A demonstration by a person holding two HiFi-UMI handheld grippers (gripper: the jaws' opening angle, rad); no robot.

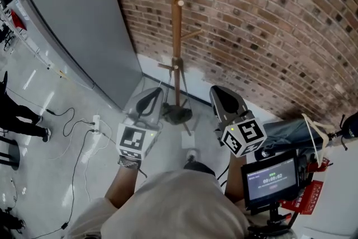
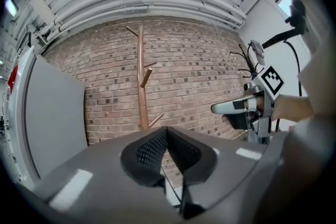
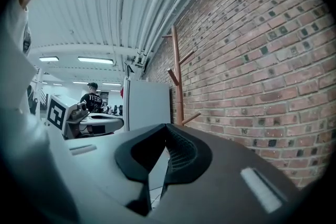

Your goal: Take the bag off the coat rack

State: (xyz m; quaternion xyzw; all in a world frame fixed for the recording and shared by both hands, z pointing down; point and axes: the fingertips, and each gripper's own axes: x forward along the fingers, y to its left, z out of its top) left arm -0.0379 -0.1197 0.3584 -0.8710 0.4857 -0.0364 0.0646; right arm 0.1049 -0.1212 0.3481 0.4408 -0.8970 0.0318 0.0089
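The wooden coat rack [image 1: 177,36] stands against the brick wall [image 1: 268,19]. Both the left gripper [image 1: 151,97] and the right gripper [image 1: 220,95] hover near its base, jaws closed on nothing. What looks like the dark bag [image 1: 291,132], with a pale strap, lies off to the right, well apart from the rack.

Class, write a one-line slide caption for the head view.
Left gripper and right gripper, both shut and empty, face a bare wooden coat rack by a brick wall.
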